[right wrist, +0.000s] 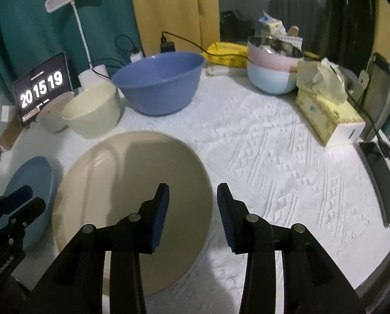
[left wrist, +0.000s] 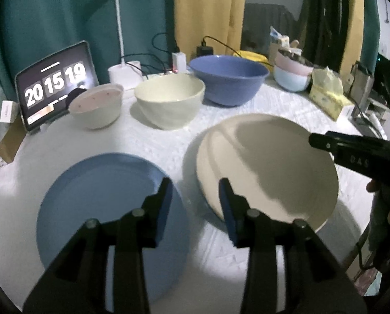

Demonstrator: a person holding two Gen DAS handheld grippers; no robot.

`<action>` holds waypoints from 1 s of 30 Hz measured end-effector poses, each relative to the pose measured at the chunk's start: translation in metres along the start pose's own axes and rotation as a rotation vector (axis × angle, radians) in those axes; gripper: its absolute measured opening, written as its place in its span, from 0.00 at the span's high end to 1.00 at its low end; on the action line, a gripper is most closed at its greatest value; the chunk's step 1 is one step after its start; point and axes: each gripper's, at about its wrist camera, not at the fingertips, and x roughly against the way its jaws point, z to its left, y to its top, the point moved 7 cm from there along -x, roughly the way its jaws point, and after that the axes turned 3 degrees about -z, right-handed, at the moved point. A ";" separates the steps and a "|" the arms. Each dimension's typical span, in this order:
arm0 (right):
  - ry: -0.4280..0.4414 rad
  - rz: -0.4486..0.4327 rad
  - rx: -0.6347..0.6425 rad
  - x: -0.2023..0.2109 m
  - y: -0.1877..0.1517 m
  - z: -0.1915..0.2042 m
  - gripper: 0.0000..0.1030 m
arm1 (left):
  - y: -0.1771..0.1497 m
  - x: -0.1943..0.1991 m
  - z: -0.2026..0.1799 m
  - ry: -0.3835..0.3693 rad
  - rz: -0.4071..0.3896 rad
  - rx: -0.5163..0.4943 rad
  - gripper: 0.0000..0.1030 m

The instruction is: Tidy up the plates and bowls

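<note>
A blue plate (left wrist: 98,204) lies flat on the white cloth at the near left, and a cream plate (left wrist: 271,167) lies to its right. My left gripper (left wrist: 196,183) hovers open above the gap between the two plates, nothing between its fingers. My right gripper (right wrist: 192,189) is open over the right rim of the cream plate (right wrist: 132,196), holding nothing. Behind the plates stand three bowls in a row: a small pinkish bowl (left wrist: 96,108), a cream bowl (left wrist: 170,100) and a large blue bowl (left wrist: 227,78). The right gripper (left wrist: 352,151) also shows at the right edge of the left wrist view.
A tablet clock (left wrist: 56,83) and a white desk lamp (left wrist: 121,26) stand at the back left with cables. Stacked pastel bowls (right wrist: 273,68) and a tissue box (right wrist: 326,112) sit at the back right. A dark phone (right wrist: 380,183) lies near the table's right edge.
</note>
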 end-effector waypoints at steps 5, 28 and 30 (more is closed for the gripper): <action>0.043 -0.018 0.020 0.011 0.006 0.023 0.61 | 0.004 0.014 0.017 0.007 -0.038 0.037 0.58; 0.180 -0.003 0.138 0.013 0.007 0.123 0.61 | -0.008 0.037 0.097 0.101 -0.075 0.137 0.58; 0.189 0.005 0.144 0.010 0.005 0.131 0.61 | -0.010 0.037 0.105 0.113 -0.073 0.147 0.58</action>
